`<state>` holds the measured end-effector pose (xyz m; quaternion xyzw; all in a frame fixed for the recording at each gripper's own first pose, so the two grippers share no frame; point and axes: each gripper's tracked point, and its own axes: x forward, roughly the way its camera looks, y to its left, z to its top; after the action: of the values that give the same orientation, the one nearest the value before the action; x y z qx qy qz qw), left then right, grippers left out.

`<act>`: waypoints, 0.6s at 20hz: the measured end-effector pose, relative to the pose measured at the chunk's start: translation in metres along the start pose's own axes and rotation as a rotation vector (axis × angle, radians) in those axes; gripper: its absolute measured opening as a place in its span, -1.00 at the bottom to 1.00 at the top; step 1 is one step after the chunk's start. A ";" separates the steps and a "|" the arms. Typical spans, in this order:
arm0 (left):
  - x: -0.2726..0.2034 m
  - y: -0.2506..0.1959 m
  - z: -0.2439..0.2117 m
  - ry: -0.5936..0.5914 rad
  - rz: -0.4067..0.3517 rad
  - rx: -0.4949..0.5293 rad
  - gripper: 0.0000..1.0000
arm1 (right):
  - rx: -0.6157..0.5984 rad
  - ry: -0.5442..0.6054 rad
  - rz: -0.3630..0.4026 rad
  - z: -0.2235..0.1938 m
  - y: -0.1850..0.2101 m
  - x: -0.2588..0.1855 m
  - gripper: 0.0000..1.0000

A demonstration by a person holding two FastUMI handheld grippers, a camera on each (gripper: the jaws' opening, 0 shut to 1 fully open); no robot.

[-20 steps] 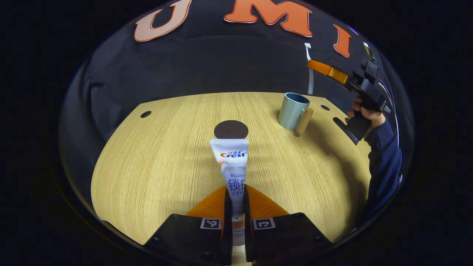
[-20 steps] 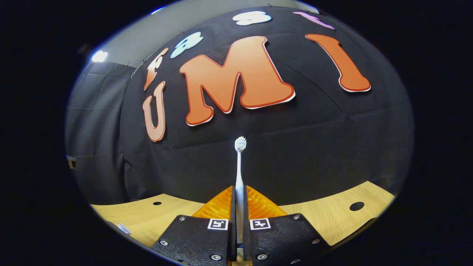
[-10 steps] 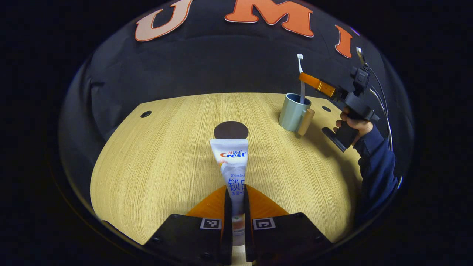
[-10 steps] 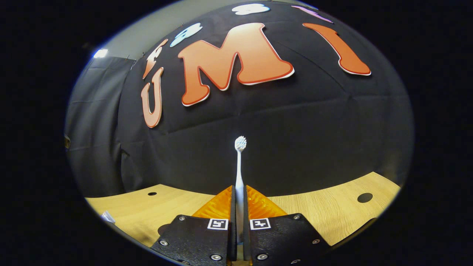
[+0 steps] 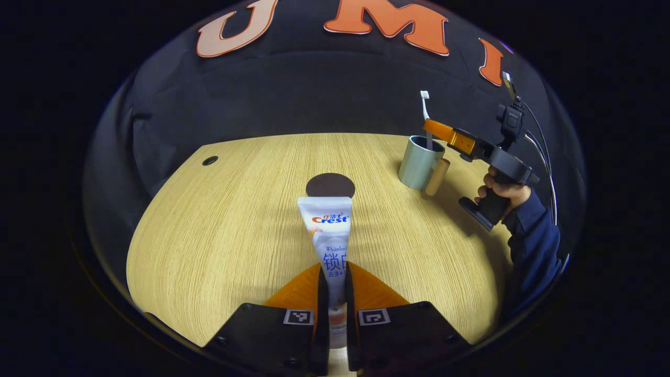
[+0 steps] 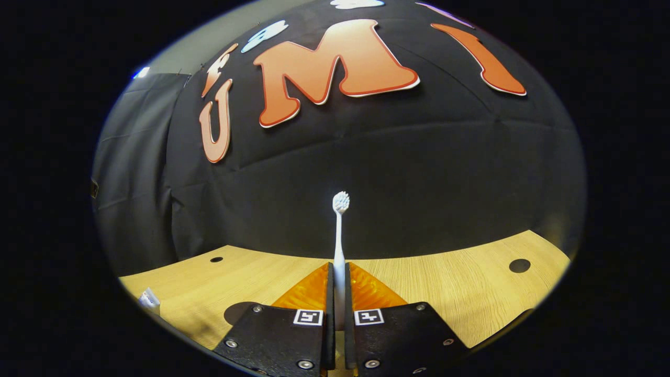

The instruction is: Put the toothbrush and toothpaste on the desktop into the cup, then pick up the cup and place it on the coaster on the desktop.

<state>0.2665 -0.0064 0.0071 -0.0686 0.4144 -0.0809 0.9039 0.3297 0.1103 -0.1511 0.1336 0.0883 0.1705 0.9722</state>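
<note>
Two hand-held grippers, both clamped. Your left hand-held gripper (image 5: 335, 314) pinches the toothpaste (image 5: 328, 235) near its cap end; the tube runs toward 12 o'clock in the left gripper view, flat end pointing at the dark round coaster (image 5: 330, 185) on the wooden surface (image 5: 220, 235).

Your right hand-held gripper (image 6: 339, 319) grips the toothbrush (image 6: 340, 230) by its handle, bristle head up at 12 in the right gripper view. From the left gripper view, that gripper sits at 2 o'clock, your hand (image 5: 503, 189) on its grip, the brush's lower end inside the grey-blue cup (image 5: 420, 162). Cup stands upright, apart from the coaster, wooden handle at its right.
</note>
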 end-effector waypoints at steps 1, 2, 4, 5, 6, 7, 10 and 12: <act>0.002 0.002 0.005 -0.010 0.000 -0.003 -0.67 | 0.002 0.012 -0.007 -0.001 -0.001 -0.003 -0.84; 0.006 0.002 0.009 -0.018 -0.003 -0.008 -0.67 | -0.001 0.026 -0.016 -0.003 -0.003 -0.006 -0.84; 0.013 0.001 0.021 -0.037 -0.018 -0.016 -0.70 | -0.005 0.058 -0.029 -0.006 -0.006 -0.014 -0.80; 0.016 -0.002 0.029 -0.049 -0.025 -0.015 -0.66 | -0.005 0.084 -0.029 -0.011 -0.007 -0.018 -0.79; 0.020 -0.007 0.038 -0.060 -0.029 -0.011 -0.67 | -0.008 0.111 -0.027 -0.017 -0.007 -0.022 -0.78; 0.024 -0.011 0.049 -0.076 -0.034 -0.007 -0.64 | -0.014 0.131 -0.028 -0.021 -0.007 -0.026 -0.77; 0.038 -0.026 0.078 -0.129 -0.055 -0.004 -0.66 | -0.015 0.166 -0.026 -0.026 -0.006 -0.041 -0.67; 0.055 -0.034 0.098 -0.165 -0.066 0.002 -0.63 | -0.008 0.178 -0.016 -0.026 -0.004 -0.056 -0.61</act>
<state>0.3733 -0.0452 0.0363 -0.0877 0.3359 -0.1050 0.9319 0.2735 0.0932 -0.1702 0.1135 0.1746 0.1744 0.9624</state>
